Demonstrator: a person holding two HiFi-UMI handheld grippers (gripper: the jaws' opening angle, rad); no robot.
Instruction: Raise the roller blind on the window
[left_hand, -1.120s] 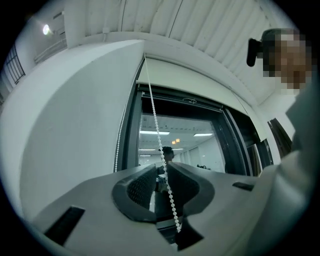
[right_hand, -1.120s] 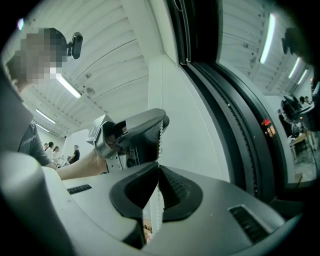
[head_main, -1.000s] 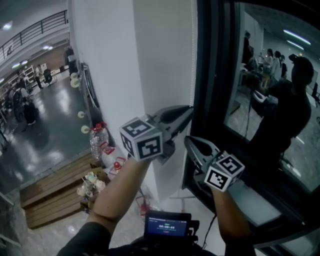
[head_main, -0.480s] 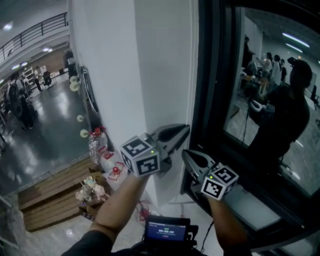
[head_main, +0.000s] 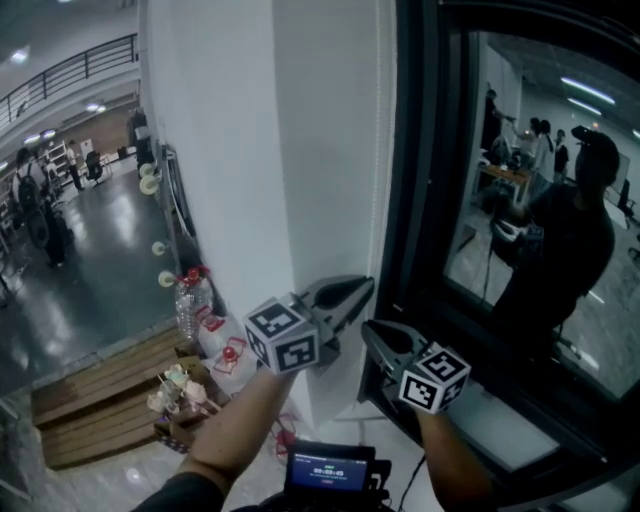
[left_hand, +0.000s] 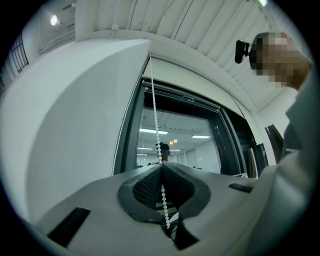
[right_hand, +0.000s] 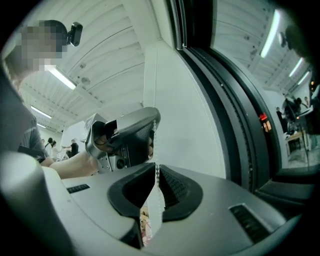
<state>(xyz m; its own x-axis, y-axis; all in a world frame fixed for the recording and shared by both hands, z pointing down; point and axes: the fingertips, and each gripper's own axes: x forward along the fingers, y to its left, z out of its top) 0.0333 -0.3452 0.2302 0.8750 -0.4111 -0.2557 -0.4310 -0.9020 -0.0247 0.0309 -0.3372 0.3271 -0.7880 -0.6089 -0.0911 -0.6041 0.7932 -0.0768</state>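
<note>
A white bead chain hangs beside the black window frame. In the left gripper view the chain runs down from the white blind roll at the window's top, and the glass below the roll is uncovered. My left gripper is shut on the chain, which is pinched at the jaw tips. My right gripper sits just below it. Its jaws are opening, a thin gap shows, and the chain runs between them. The left gripper shows directly above.
The white wall stands left of the chain. The dark glass reflects a person, and a window sill juts out at lower right. Water bottles and wooden steps lie far below. A small screen sits at my chest.
Both grippers have moved down beside the window frame, the left one with the chain in its jaws. The right gripper stays just under the left.
</note>
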